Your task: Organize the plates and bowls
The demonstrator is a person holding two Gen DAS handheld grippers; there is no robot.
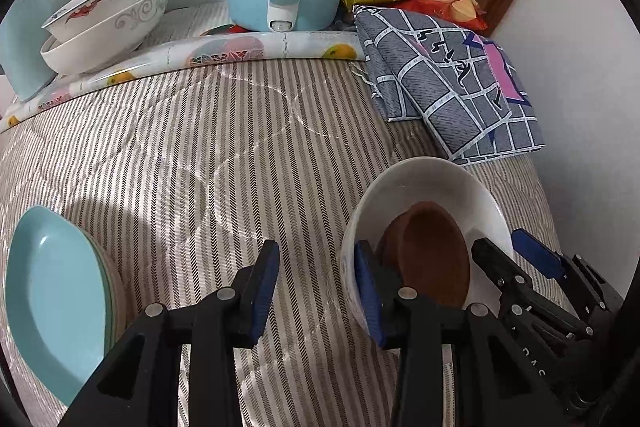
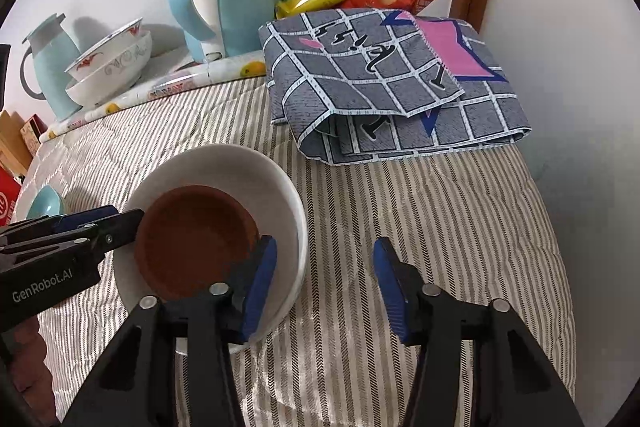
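While both grippers' fingers (image 1: 266, 287) spread empty, brown dish (image 2: 194, 241) upright, mouth-up in white bowl (image 2: 280, 187).

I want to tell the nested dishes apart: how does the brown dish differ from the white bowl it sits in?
The brown dish is terracotta-coloured and matte; the white bowl is glossy white. The brown dish is smaller and shallower, fitting wholly inside the white bowl, whose rim rises around it. The brown dish sits off-centre, toward one side of the white bowl. Both are round, upright and hold no food.
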